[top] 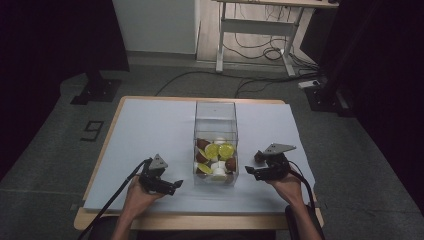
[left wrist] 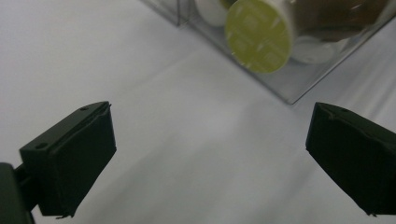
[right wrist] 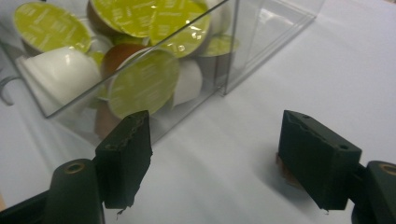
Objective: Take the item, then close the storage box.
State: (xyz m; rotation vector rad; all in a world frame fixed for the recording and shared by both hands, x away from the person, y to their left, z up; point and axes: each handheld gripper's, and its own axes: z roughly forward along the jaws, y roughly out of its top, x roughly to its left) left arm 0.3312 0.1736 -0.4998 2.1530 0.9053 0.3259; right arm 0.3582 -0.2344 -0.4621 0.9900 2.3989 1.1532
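Table, white sheet, grey floor

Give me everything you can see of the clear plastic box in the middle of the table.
The clear plastic box is a tall, open-topped, rectangular container with thin transparent walls, standing upright on the white table cover. Its lower part holds a loose pile of coffee capsules: white and brown cups with yellow-green foil lids, lying at mixed angles. The upper part is empty. The left gripper and right gripper flank it with open jaws, neither touching it.
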